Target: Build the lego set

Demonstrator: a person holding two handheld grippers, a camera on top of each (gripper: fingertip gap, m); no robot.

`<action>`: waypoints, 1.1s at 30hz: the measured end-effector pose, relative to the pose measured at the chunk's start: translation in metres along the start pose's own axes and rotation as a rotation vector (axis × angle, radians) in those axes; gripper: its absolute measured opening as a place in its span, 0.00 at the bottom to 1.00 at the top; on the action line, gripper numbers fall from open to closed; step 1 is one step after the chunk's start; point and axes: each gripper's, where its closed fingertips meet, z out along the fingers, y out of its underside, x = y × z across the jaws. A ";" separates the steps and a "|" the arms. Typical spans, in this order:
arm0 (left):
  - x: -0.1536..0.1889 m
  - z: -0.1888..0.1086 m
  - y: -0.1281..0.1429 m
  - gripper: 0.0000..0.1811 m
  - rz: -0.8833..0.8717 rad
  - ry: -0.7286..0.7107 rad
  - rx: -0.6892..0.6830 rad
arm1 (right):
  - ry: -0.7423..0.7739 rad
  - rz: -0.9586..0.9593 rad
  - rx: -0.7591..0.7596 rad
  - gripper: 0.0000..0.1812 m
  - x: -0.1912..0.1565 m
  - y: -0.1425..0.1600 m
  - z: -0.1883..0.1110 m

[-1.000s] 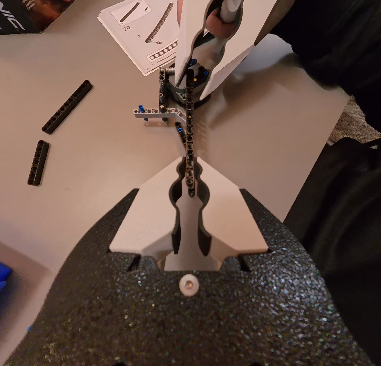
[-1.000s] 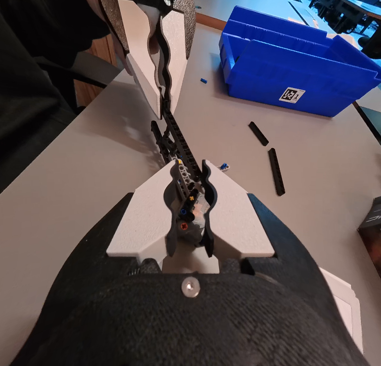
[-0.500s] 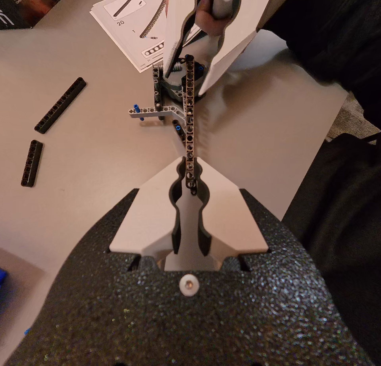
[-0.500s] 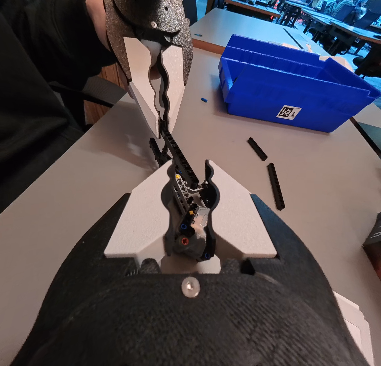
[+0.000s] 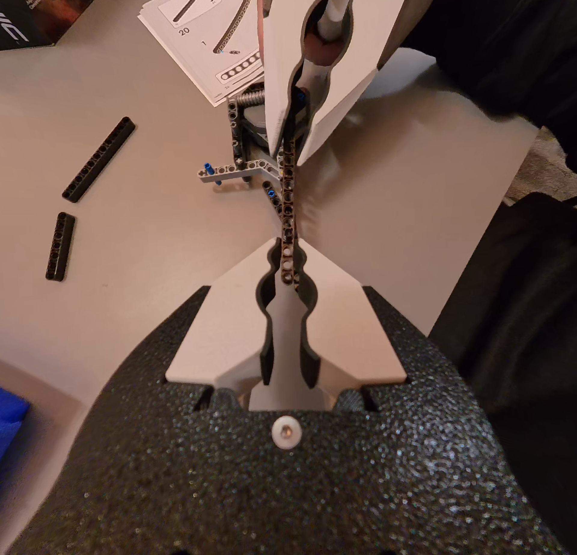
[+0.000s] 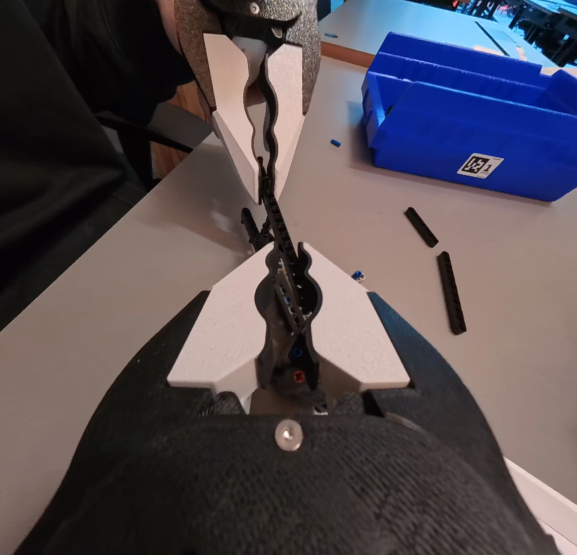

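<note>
Left gripper pinches the near end of a long black beam, fingers narrow with the beam end clamped between the tips. The beam runs away from it, slanting over the grey table to the model, where its far end goes in between the fingers of the right gripper and is hidden there. Right gripper is closed on the model: in the right wrist view, dark grey body, blue pins and a red pin sit deep between its pads, partly blurred and mostly covered by the fingers, so the exact contact is hard to make out. Whether the long beam is already pinned to the model, cannot tell. A grey beam with a blue pin sticks out left of the model; a second black beam pokes out low beneath the long one, half hidden. A spring-like part shows at the model's far side, partly behind the right finger. Two loose black beams lie well apart to the left, the longer one and the shorter one. Instruction sheets lie beyond the model, right edge covered by the gripper. Dark box cut off at top left. Blue bin with a tag sits far right in the right wrist view, cut off at the frame edge; a tiny blue pin lies near it. Person's dark sleeve fills the left side.
</note>
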 end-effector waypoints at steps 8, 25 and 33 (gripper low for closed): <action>-0.001 -0.002 0.001 0.03 -0.024 -0.011 0.027 | 0.024 0.003 0.039 0.06 0.007 -0.004 0.003; 0.000 0.003 0.002 0.06 -0.044 0.012 0.073 | 0.010 -0.005 0.015 0.05 0.006 0.002 0.003; -0.010 0.004 0.002 0.11 0.064 -0.109 0.061 | 0.008 -0.019 0.006 0.03 0.004 0.003 0.004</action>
